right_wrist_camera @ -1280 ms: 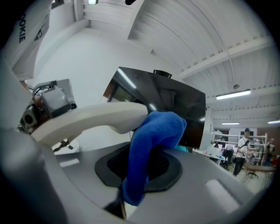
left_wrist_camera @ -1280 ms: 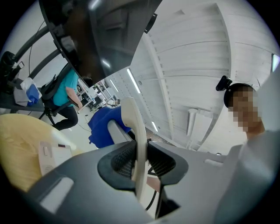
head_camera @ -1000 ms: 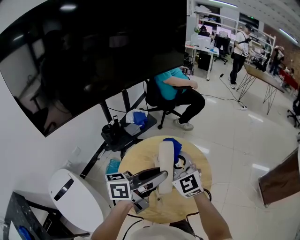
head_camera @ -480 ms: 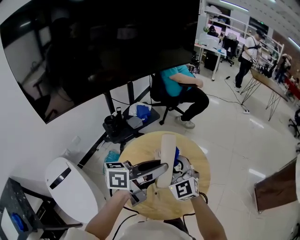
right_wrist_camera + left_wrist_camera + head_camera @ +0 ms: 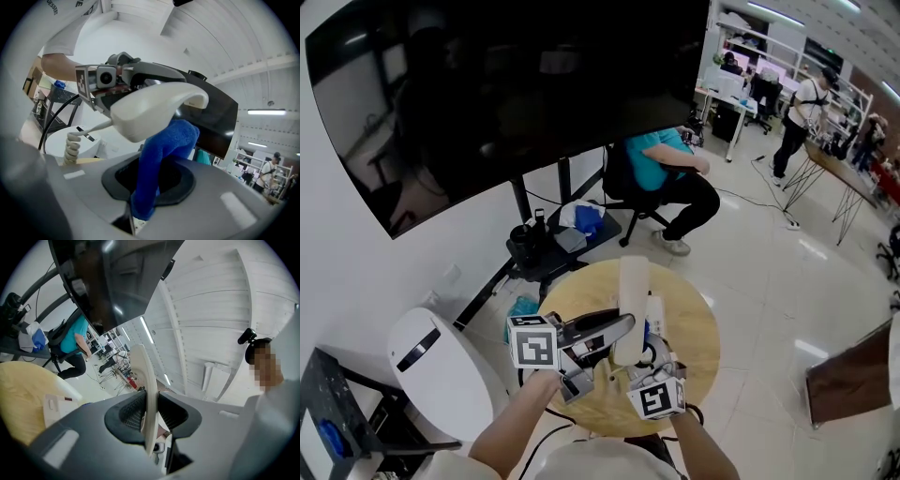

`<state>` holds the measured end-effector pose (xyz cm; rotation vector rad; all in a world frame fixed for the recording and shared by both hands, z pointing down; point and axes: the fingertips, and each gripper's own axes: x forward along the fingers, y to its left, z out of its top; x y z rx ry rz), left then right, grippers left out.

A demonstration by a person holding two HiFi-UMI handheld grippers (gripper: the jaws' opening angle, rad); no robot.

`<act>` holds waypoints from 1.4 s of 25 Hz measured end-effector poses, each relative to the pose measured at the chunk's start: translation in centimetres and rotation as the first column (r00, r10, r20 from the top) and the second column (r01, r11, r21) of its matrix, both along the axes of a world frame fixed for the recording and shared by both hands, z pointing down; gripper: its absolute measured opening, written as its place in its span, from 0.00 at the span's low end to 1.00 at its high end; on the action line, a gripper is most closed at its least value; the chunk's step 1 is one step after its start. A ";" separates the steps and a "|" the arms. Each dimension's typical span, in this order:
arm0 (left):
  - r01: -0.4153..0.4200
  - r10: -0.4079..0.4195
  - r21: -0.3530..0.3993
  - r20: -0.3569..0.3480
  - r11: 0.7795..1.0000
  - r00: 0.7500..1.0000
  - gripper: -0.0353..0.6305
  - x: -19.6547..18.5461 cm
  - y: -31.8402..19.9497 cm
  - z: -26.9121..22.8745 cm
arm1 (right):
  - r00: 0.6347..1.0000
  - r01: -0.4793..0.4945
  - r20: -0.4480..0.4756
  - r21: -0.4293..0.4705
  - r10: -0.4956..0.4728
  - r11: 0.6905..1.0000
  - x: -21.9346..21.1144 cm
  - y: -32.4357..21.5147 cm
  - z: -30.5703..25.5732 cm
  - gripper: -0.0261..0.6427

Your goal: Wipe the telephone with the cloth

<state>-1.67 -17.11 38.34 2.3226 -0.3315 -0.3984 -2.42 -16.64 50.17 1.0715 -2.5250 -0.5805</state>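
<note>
Wiping step is in hand. Handset [image 5: 632,295] is clamped edge-on in L gripper [image 5: 150,416] and held up over round table [image 5: 698,328], near centre. Blue cloth [image 5: 161,150] is pinched in R gripper [image 5: 152,187], set against handset's end. Next, probably: cloth to be drawn along handset w/ steady pressure.

Your handset [image 5: 154,110] is off-white, and its coiled cord [image 5: 71,146] is white. Your cloth [image 5: 164,154] is plain bright blue, no pattern. Your bench [image 5: 698,328] is pale tan wood. Your left gripper [image 5: 150,411] and right gripper [image 5: 154,185] are grey, black round the jaws. Their cubes [image 5: 532,343] are white with black square markers.
</note>
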 end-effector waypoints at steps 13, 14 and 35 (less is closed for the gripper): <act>0.044 -0.045 -0.031 -0.021 0.999 0.999 0.17 -0.5 -1.5 0.9 | 0.999 -0.038 0.028 -0.091 0.040 0.995 0.1 3.2 3.7 0.13; 0.044 -0.045 -0.034 -0.019 0.998 0.999 0.17 -0.5 -1.6 1.0 | 0.998 -0.042 0.031 -0.100 0.046 0.994 0.1 3.4 4.0 0.13; 0.077 -0.073 -0.228 0.025 0.971 0.997 0.17 0.9 -3.6 17.0 | 0.914 -0.325 0.177 -0.220 0.365 0.920 10.0 2.1 0.8 0.13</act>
